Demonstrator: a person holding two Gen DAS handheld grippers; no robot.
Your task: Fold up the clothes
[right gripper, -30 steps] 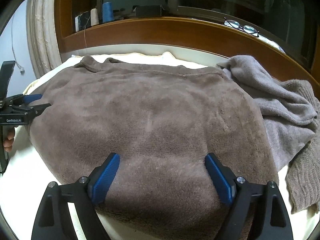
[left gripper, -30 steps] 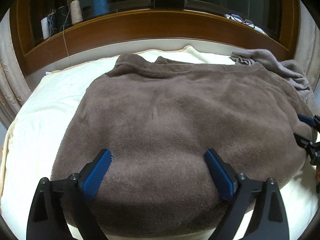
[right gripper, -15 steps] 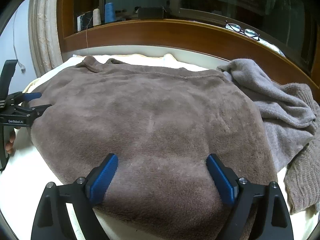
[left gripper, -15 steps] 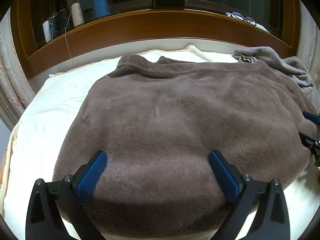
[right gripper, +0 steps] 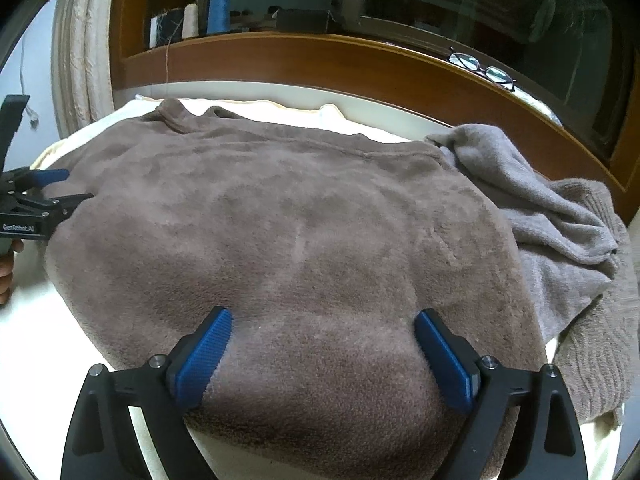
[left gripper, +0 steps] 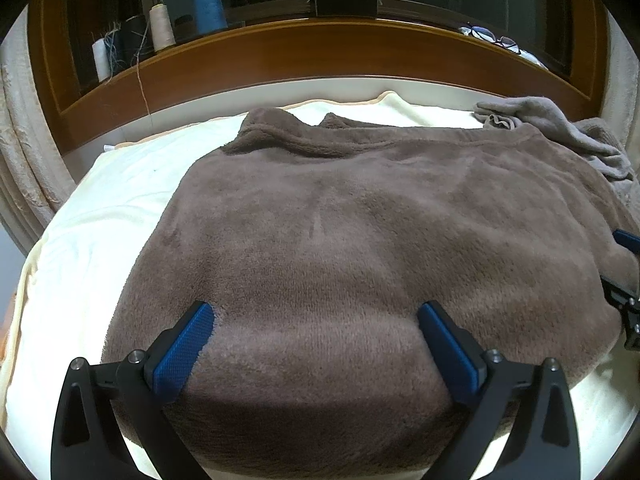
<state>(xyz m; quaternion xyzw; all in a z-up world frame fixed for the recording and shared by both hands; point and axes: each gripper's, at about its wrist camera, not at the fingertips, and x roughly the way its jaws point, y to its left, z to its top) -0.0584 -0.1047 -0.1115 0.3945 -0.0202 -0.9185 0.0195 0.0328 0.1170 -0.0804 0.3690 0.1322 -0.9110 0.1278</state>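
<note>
**Both grippers wide over the fleece top**

Nearest, the left gripper point(left gripper: 316, 336) hangs with its blue-padded jaws spread wide, gripping nothing. The right gripper point(right gripper: 322, 344) has just been opening; its jaws stand wide too, the fabric below them but not pinched. The brown fluffy fleece top point(left gripper: 360, 240) lies flat on the cream bed sheet point(left gripper: 100, 220). Just beside its right edge sits a crumpled grey knit sweater point(right gripper: 560, 232). Farther back runs a wooden sill point(left gripper: 320, 52) bearing thread spools point(left gripper: 208, 8) and eyeglasses point(right gripper: 480, 68).

The brown fleece top point(left gripper: 340, 248) hides the grey sweater's point(right gripper: 560, 232) left part.
</note>
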